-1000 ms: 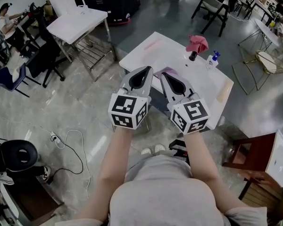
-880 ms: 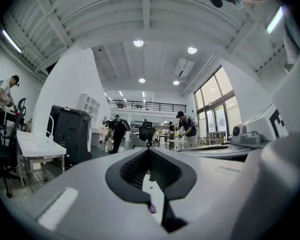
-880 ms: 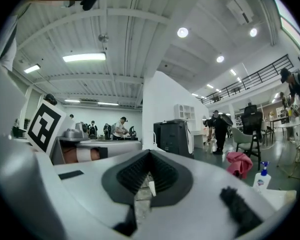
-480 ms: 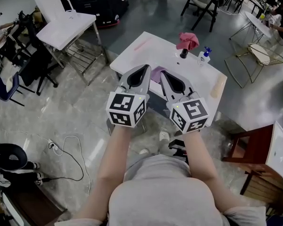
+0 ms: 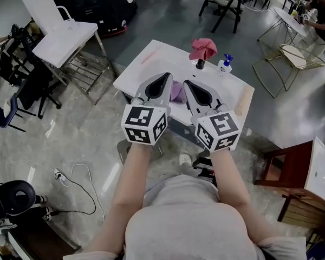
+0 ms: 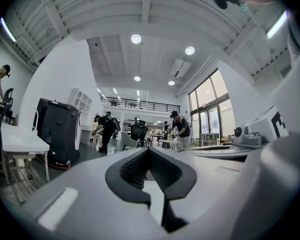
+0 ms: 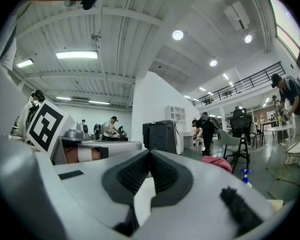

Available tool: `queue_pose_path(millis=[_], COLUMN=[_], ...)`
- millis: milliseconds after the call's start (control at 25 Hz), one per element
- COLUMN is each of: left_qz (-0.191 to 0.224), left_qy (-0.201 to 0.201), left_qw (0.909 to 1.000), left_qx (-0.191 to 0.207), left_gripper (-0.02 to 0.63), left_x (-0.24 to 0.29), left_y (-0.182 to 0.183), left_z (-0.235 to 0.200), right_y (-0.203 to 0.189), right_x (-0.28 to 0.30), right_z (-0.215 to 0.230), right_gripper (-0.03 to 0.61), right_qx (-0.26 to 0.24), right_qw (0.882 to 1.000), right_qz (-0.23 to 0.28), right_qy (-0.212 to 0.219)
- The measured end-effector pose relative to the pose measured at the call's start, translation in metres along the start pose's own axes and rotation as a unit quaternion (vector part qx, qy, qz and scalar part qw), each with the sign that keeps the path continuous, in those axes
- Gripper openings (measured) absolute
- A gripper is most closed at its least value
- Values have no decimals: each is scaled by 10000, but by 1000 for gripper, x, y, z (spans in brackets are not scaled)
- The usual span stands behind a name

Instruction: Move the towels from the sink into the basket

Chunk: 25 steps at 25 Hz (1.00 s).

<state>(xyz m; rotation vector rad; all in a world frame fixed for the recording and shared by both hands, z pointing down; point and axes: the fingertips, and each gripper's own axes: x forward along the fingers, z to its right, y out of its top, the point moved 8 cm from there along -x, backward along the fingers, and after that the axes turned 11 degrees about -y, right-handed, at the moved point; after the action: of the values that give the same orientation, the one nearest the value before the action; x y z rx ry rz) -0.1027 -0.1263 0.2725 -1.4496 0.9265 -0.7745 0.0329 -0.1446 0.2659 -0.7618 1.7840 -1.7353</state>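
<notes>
Ahead, crumpled pink towel [image 5: 202, 48]

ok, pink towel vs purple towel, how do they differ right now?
Colour: the pink towel is rose, the purple towel pale lilac.
Place: the pink towel hangs bunched on the black faucet; the purple towel lies lower, in the sink.
Visibility: the pink towel shows whole, the purple towel only partly.
Both are crumpled and unheld.
</notes>
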Motion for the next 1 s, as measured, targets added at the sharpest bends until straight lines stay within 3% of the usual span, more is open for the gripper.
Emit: queue_pose_path(millis=[440, 1000], left_qz=[-78, -350], left_qy=[-255, -558], left_qw=[9996, 9976], left_qx=[-53, -215], left_gripper=[9, 149], left_x=[69, 129], left_y=[-6, -15], left_z=[0, -12], right_y=[-6, -20], right_x=[16, 36], right_z=[63, 110], right_gripper=[17, 17], right_qx=[83, 243], right_qw=[9996, 9985], right_qz=[-52, -142], right_qy=[-258, -476])
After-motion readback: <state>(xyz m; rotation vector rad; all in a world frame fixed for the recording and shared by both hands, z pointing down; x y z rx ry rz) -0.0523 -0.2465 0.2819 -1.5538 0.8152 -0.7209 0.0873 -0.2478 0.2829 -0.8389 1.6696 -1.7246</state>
